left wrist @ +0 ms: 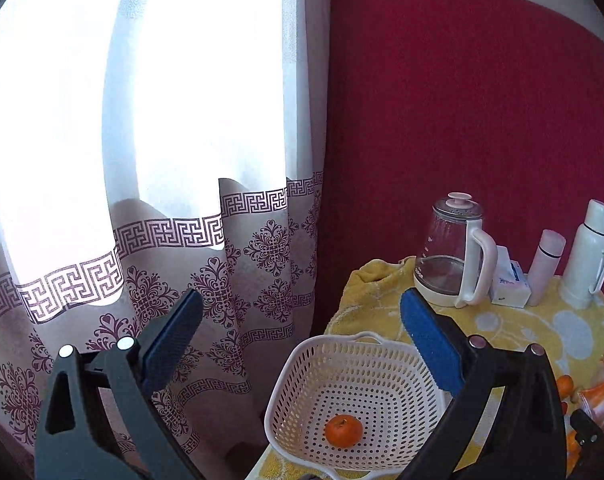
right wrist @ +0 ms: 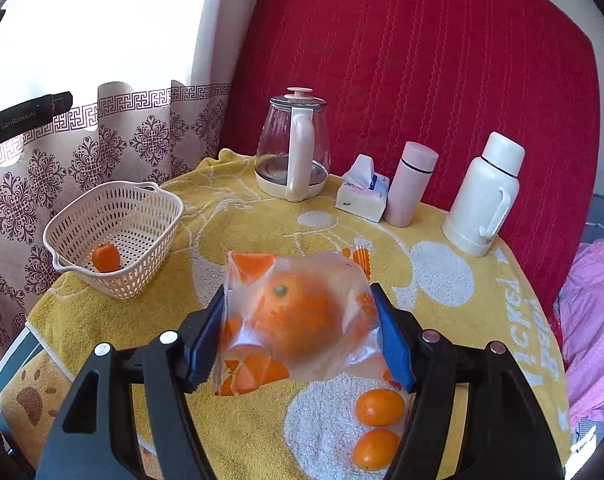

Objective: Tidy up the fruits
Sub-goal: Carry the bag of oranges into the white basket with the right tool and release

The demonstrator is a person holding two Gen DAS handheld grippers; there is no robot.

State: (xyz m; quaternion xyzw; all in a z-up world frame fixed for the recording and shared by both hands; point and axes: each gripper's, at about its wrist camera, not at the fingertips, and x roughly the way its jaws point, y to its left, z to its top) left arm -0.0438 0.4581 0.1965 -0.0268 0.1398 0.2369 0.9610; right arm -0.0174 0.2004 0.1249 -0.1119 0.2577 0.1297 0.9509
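right hand-held gripper – clamps bagged orange | left hand-held gripper – wide, above basket

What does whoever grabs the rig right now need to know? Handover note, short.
Right gripper: shut on the bagged orange, lifted above the yellow towel.
Left gripper: open, empty, raised beside the white basket.
Done: one tangerine sits in the basket.
Left: two loose tangerines, and, lie on the towel under the right gripper. The bagged orange likely goes to the basket next, then those two.
Kettle, tissue pack and both flasks stand at the back, out of the path.
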